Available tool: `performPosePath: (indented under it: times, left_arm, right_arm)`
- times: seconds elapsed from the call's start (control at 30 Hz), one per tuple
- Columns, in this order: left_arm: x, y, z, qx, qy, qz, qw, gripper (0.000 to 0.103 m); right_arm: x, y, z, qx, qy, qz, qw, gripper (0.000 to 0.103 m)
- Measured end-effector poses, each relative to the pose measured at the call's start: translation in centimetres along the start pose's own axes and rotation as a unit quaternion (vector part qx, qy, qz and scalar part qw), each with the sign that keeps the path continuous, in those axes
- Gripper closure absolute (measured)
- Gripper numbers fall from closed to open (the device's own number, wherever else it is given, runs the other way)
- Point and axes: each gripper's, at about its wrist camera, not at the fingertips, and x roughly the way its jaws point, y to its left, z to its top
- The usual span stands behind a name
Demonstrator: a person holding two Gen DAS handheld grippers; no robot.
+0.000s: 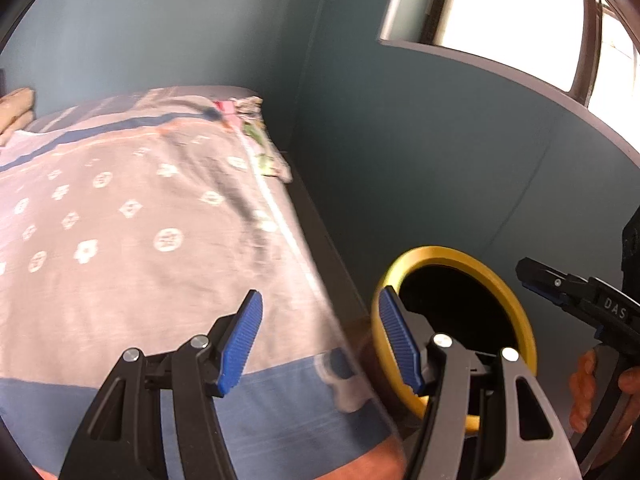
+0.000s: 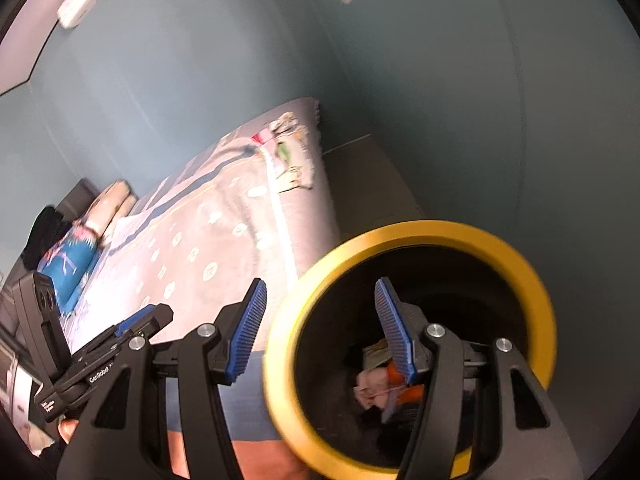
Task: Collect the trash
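Trash [image 2: 380, 390] sits crumpled at bottom of yellow-rimmed bin [image 2: 408, 236] beside bed [image 1: 132, 216].
Looks light, soft paper; pinch a raised fold. Left gripper [image 1: 320, 344] and right gripper [image 2: 320, 332] both open, empty.

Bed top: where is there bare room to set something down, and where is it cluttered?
The patterned bedspread lies bare across its middle, between the blue band at the near edge and the far end. Crowded spots: crumpled wrappers at the far corner by the wall, and pillows and a blue bundle along the far side. The yellow-rimmed bin stands beside the bed.
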Motion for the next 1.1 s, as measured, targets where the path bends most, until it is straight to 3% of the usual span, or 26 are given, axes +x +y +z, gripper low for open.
performPosePath:
  times: [0.43, 0.63, 0.9, 1.1]
  left_arm:
    - [-8.3, 9.0, -1.6, -0.043, -0.043, 0.080, 0.9950, 0.044]
    - [-11.9, 12.1, -2.4, -0.069, -0.074, 0.107, 0.9892, 0.032]
    - [-15.8, 13.6, -3.7, -0.076, -0.117, 0.135, 0.9811, 0.014]
    - [-18.4, 13.7, -4.7, -0.087, -0.147, 0.137, 0.9756, 0.008]
  right_arm:
    - [1.3, 11.3, -1.8, -0.078, 0.009, 0.050, 0.996, 0.043]
    - [0.6, 15.9, -2.9, -0.097, -0.001, 0.054, 0.994, 0.038]
    - [-1.6, 19.4, -4.3, -0.113, -0.029, 0.042, 0.992, 0.011]
    - [-3.7, 21.2, -5.8, -0.131, -0.068, 0.024, 0.989, 0.008]
